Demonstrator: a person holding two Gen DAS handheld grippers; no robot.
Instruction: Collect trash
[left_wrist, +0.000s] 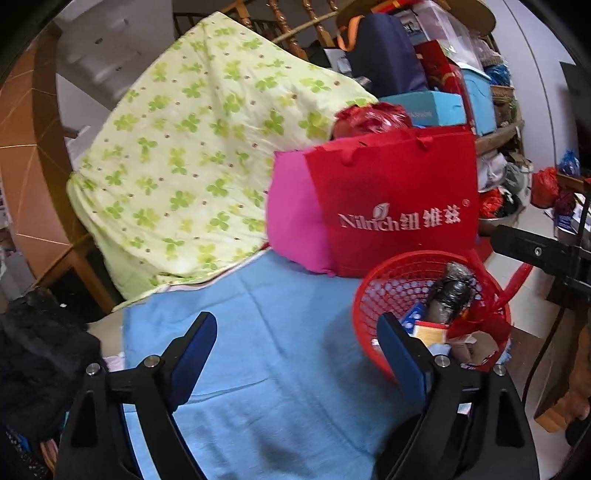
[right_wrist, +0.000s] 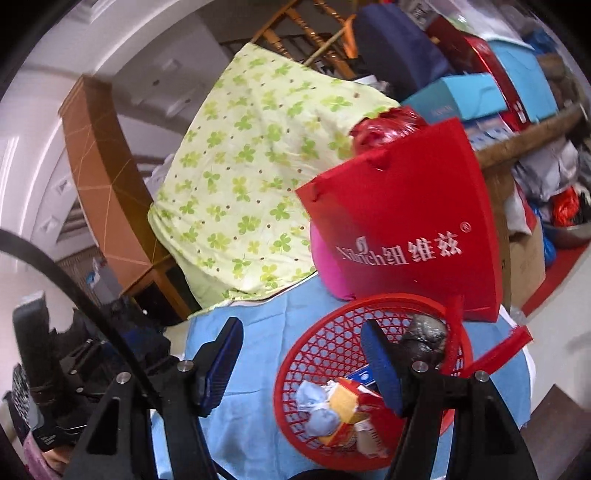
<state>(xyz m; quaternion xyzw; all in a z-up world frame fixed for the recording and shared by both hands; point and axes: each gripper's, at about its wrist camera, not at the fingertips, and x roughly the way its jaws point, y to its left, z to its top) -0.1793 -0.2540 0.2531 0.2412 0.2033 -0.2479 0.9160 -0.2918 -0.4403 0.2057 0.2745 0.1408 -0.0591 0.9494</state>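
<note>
At lower right of both views sits a red mesh basket (left_wrist: 373, 295) (right_wrist: 325, 343), resting on a light blue cloth (left_wrist: 280, 332) (right_wrist: 255, 417) that covers the work surface. Contents noted in the basket: a dark crumpled wrapper or bag (left_wrist: 452, 291) (right_wrist: 421, 339) toward its far side, a yellow and red carton (left_wrist: 430, 330) (right_wrist: 349, 402), a bluish white wad of tissue (right_wrist: 317, 406), and further paper scraps that are too small to identify. A red handle or strap (left_wrist: 511, 284) (right_wrist: 498, 350) projects from the basket's right rim.

Left gripper (left_wrist: 297, 332): jaws spread wide, nothing between them; its right finger overlaps the near rim of the basket in the left wrist view, its left finger stands over bare blue cloth. Right gripper (right_wrist: 301, 349): jaws likewise spread wide and holding nothing; its right finger lies over the basket interior in the right wrist view, its left finger over the cloth. Whether either finger touches the basket cannot be told.

Just behind the basket stands a red shopping bag (left_wrist: 399, 199) (right_wrist: 410, 221) printed with white lettering, with a pink cushion (left_wrist: 291, 221) (right_wrist: 327, 262) against its left side. A pale green clover-print quilt (left_wrist: 192, 155) (right_wrist: 247, 173) fills the upper left centre, draped over something. Stacked boxes and bags crowd the upper right.
</note>
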